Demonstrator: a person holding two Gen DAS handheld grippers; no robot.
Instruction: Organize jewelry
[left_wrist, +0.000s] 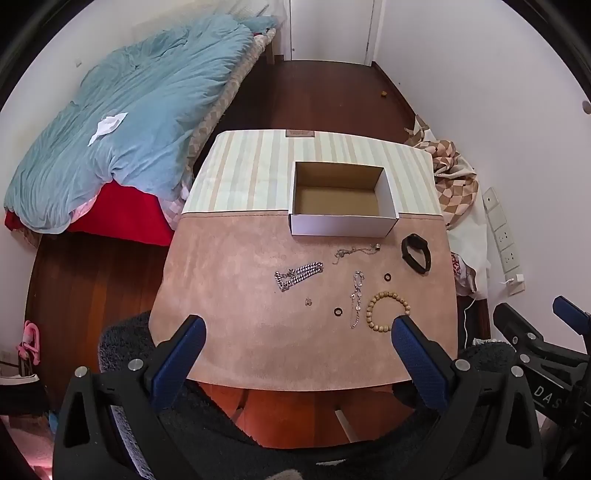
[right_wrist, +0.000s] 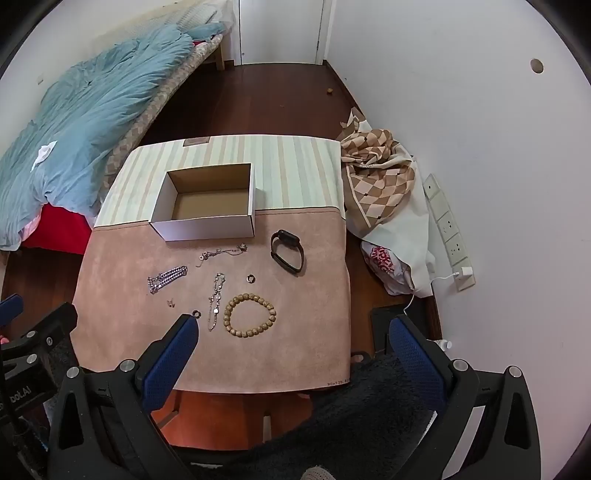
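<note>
An empty white cardboard box (left_wrist: 343, 225) (right_wrist: 207, 225) stands at the middle of the table. In front of it on the pink mat (left_wrist: 229, 295) (right_wrist: 122, 266) lie a thick silver chain (left_wrist: 298, 275) (right_wrist: 166, 277), a thin necklace (left_wrist: 356, 252) (right_wrist: 221, 253), a slim silver bracelet (left_wrist: 356, 302) (right_wrist: 216, 299), a wooden bead bracelet (left_wrist: 388, 311) (right_wrist: 250, 314), a black band watch (left_wrist: 416, 253) (right_wrist: 288, 251), two small dark rings (left_wrist: 338, 312) (left_wrist: 387, 277) and small earrings (left_wrist: 308, 302). My left gripper (left_wrist: 299, 326) and right gripper (right_wrist: 295, 328) are open and empty, above the table's near edge.
A bed with a blue duvet (left_wrist: 122, 129) lies to the left. Checked cloth (right_wrist: 380, 177) and a bag are piled to the right of the table, by wall sockets (right_wrist: 448, 229). A dark fuzzy seat (right_wrist: 351, 406) is below the grippers. The floor is dark wood.
</note>
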